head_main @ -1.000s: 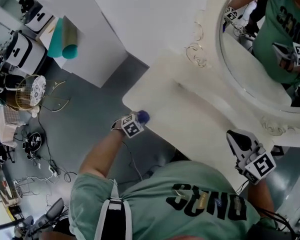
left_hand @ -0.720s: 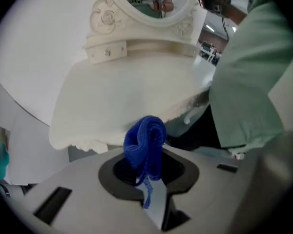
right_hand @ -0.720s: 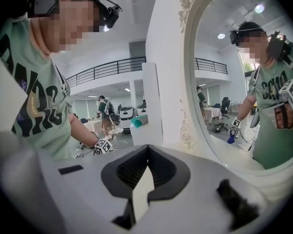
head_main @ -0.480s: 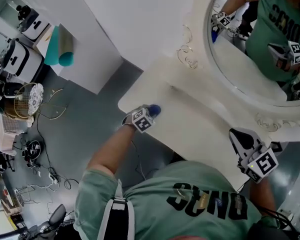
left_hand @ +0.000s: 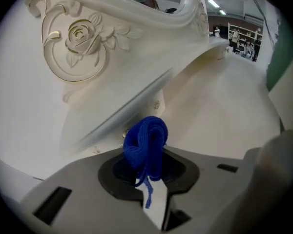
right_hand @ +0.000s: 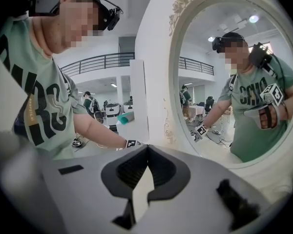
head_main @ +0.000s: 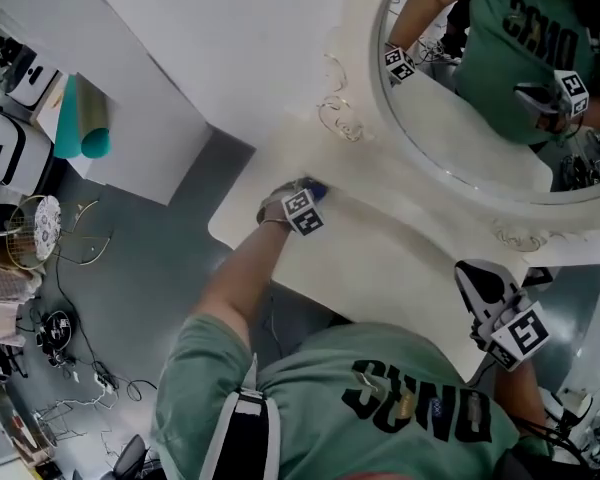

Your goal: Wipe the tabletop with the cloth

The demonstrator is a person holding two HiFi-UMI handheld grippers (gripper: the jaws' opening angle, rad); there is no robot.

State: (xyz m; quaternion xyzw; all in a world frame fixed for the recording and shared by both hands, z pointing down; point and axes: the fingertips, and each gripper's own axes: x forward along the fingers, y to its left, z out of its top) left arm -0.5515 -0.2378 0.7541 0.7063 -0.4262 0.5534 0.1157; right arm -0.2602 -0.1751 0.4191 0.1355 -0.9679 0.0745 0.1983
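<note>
Over the cream bench (head_main: 400, 258), by the head view, the left claw (head_main: 305, 200) reaches the far edge under the mirror's carved frame (head_main: 352, 88) with a blue cloth (head_main: 316, 187) at its tip; the right claw (head_main: 475, 276) hangs near the bench's right end. Along the left claw's own view, its jaws are clenched on a bunched fold of the cloth, which looks soft, light and floppy, best pinched at a thick fold. Along the right claw's view, its jaws meet on nothing.

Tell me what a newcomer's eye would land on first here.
The bright blue cloth, pinched in the left gripper, pops against the cream tabletop by the carved rose. The large oval mirror behind reflects the person. The right gripper hangs shut, empty, at the table's right end.
</note>
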